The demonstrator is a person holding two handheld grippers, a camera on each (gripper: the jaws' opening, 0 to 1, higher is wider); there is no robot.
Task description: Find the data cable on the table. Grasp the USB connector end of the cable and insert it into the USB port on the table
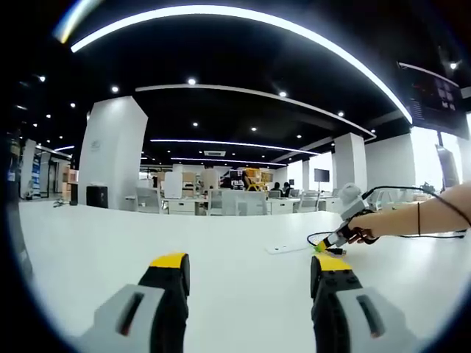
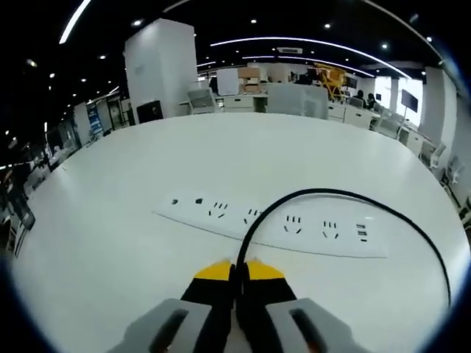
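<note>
the grasp looks done, so insertion is the step in hand. the right claw (image 2: 237,278) is pinched narrow on the thin black data cable (image 2: 324,191), which loops off ahead and to its right. the connector itself is hidden. the flat white power strip (image 2: 313,232) lies on the white counter (image 2: 110,243) just ahead, its small usb ports (image 2: 360,234) ahead-right. the next move calls for swinging right and squaring up. the left claw (image 1: 250,268) is wide, holding nothing.

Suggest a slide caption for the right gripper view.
Yellow-tipped right tongs pinch a thin black data cable, facing a long white power strip on a white table.
</note>
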